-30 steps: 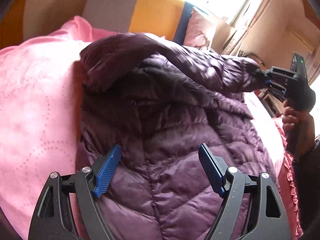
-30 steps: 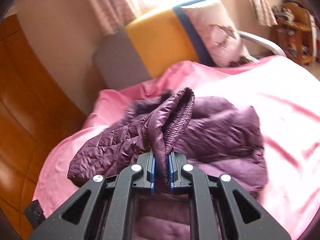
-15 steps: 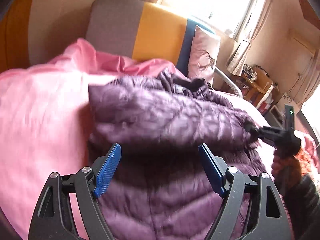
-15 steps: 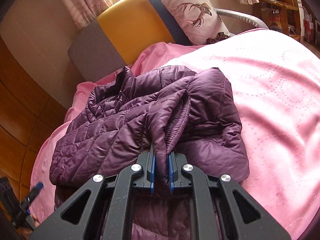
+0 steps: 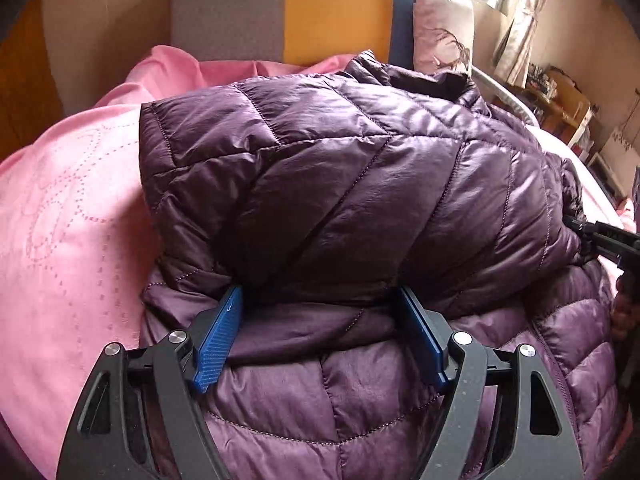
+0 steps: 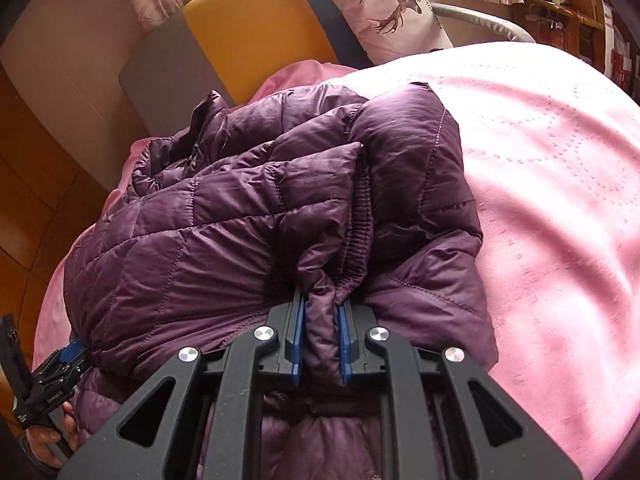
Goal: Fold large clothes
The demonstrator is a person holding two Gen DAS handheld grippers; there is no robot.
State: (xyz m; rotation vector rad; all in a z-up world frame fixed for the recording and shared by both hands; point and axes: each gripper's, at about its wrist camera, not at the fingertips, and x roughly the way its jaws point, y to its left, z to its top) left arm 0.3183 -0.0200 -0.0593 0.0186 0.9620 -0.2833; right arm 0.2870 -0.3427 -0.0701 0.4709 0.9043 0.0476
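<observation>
Folds of the purple quilted jacket hide much of what we would like to see: in the left wrist view the folded-over upper layer covers the tips of our left gripper, and we cannot make out how the layers beneath it are arranged. Our right gripper shows in that same view only as a dark tip at the right edge, cut off by the frame.

Around the jacket lies a pink bedspread with a dotted stitched pattern. Behind it stand a headboard in grey, yellow and blue panels and a pillow printed with a deer. A curtain hangs by the bright window, and cluttered wooden shelves sit far off.

The jacket rests on the bed, bunched into a thick pile. Our right gripper is clamped on a gathered pinch of its fabric beside the elastic cuff. Our left gripper stands spread wide, its blue pads pushed against the jacket under the folded layer, gripping nothing.
</observation>
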